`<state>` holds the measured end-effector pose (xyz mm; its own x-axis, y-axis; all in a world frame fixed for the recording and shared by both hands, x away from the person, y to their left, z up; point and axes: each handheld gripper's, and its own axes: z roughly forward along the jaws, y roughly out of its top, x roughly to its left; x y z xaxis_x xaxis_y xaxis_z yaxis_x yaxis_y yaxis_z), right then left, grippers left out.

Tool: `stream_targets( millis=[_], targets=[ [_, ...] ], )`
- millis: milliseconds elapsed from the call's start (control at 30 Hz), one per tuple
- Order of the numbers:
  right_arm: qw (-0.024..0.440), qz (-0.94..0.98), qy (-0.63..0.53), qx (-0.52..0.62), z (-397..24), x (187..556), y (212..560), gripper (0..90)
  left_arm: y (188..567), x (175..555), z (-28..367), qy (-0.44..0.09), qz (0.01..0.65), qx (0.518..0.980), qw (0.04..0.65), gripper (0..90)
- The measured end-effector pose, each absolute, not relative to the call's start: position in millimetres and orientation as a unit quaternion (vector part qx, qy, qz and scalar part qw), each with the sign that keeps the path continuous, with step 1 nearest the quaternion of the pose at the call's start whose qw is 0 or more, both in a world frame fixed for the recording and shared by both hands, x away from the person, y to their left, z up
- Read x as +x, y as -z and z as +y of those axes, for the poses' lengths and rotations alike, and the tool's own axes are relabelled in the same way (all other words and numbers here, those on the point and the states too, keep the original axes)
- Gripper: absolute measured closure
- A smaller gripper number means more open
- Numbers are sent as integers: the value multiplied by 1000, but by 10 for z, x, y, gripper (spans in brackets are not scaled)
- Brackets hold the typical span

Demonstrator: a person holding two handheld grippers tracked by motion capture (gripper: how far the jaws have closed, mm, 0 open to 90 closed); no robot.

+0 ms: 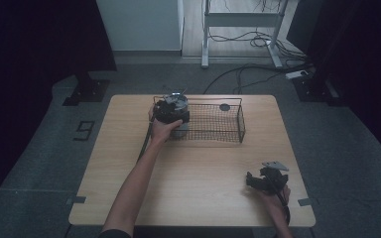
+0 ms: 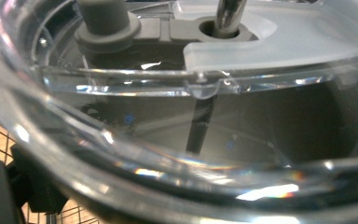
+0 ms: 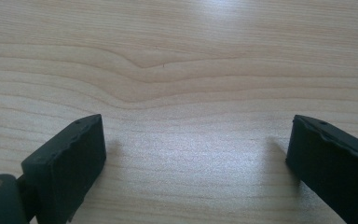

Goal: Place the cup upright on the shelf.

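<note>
Your left gripper (image 1: 171, 111) is at the left end of the wire basket (image 1: 228, 130), right at a clear lidded cup (image 1: 180, 108) that stands in or against that end; from the high view you cannot tell whether the cup's base rests on the mesh floor. In the left gripper view the cup's clear lid (image 2: 270, 51) is pressed close to the lens, with a grey stopper (image 2: 103, 21) and a metal straw (image 2: 229, 13) passing through the grey seal. One black jaw shows at the lower left, hard against the cup's wall, with basket mesh behind it; the other jaw is hidden, so you cannot tell whether the grip is closed on the cup.

Your right gripper (image 1: 264, 181) rests low over the bare wooden table (image 3: 177, 60) near its front right corner, well apart from the basket. Its jaws stand wide apart with nothing between them.

By the look of it, the step in hand is handling the cup at the basket's left end, either setting it in or taking it out. Your next move calls for keeping the cup upright so the straw and lid stay seated, and for clearing the basket's rim wire rather than dragging the cup across it. A small dark round item (image 1: 224, 107) lies at the far side of the basket; keep away from it.
</note>
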<state>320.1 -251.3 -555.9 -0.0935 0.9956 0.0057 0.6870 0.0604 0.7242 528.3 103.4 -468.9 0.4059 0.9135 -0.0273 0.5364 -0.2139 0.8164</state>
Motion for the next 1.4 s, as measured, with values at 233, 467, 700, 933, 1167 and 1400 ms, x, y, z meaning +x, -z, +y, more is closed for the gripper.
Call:
stream_targets(
  millis=[233,467,700,933,1167,1400],
  targets=[
    [263,679,-293,620,-2513,3201,5559,43,4719,5267,1031,-241,490,739,395,40],
    [263,679,-293,620,-2513,3201,5559,43,4742,5231,1032,-243,485,739,399,38],
    [264,679,-293,619,-2513,3201,5559,43,4714,5184,1022,-241,490,735,401,2],
    [263,679,-293,620,-2513,3201,5558,43,4643,5125,1055,-244,489,728,414,0],
    [263,679,-293,620,-2512,3201,5558,43,4482,5009,1078,-262,481,713,439,0],
    [263,679,-293,620,-2512,3201,5558,43,4380,4910,1134,-255,472,717,446,0]
  ],
)
